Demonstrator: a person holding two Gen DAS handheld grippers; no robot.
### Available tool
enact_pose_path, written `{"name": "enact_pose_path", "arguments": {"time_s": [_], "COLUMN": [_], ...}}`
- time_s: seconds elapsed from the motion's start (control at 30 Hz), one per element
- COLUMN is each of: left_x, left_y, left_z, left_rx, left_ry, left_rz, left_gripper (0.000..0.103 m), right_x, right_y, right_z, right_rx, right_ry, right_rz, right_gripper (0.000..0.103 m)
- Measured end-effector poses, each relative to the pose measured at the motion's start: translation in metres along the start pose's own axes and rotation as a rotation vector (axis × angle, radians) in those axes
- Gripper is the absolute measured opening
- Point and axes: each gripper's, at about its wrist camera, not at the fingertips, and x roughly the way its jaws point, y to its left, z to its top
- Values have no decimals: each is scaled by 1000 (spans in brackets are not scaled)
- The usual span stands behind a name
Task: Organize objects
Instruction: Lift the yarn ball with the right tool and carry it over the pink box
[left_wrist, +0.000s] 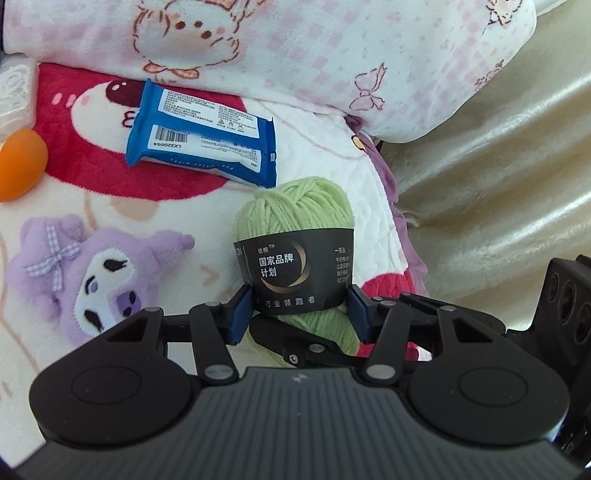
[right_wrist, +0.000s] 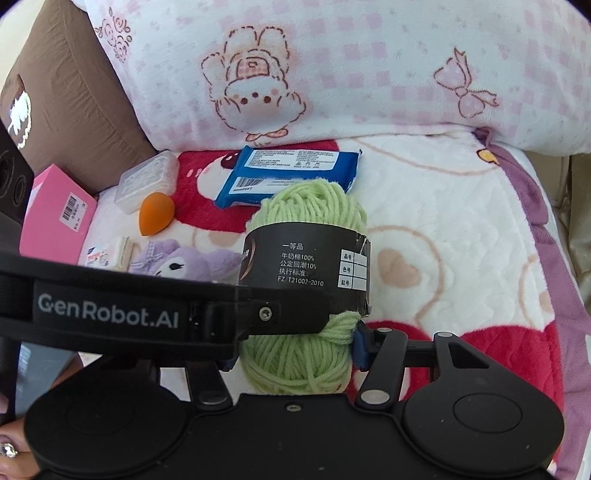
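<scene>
A light green yarn ball (left_wrist: 295, 206) with a black paper band hangs just above the cartoon blanket (left_wrist: 110, 206). My left gripper (left_wrist: 299, 314) is shut on it, its blue pads (left_wrist: 242, 314) pressing the band from both sides. In the right wrist view the same yarn ball (right_wrist: 310, 210) sits between the pads of my right gripper (right_wrist: 295, 354), which grips its lower green part; the right pad (right_wrist: 360, 347) touches the wool, the left one is mostly hidden. The left gripper's black finger (right_wrist: 258, 314) crosses in front of the ball.
On the blanket behind lie a blue wipes pack (right_wrist: 291, 173), an orange egg-shaped sponge (right_wrist: 155, 214), a purple plush (right_wrist: 184, 262), a clear plastic box (right_wrist: 147, 181), a pink box (right_wrist: 55, 218) and a small packet (right_wrist: 110, 253). A pink-white pillow (right_wrist: 332, 74) and brown cushion (right_wrist: 74, 110) stand at the back.
</scene>
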Motion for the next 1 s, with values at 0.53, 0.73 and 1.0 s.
{"name": "enact_pose_path", "arguments": {"time_s": [0.53,0.73,1.0], "left_x": [-50,-78,-114], "left_y": [9,9,7], "left_z": [-16,-23,-38], "left_rx": [-48,-35,-28], "left_ry": [23,25,25], "left_rz": [22,16,17], "left_gripper": [52,52,52], "right_x": [-23,-41,-63], "right_y": [44,63,93], "right_z": [-6,-9,-20], "right_rx": [19,14,-29], "right_ry": [30,28,34], "right_rz": [61,85,96], "right_gripper": [61,64,65]}}
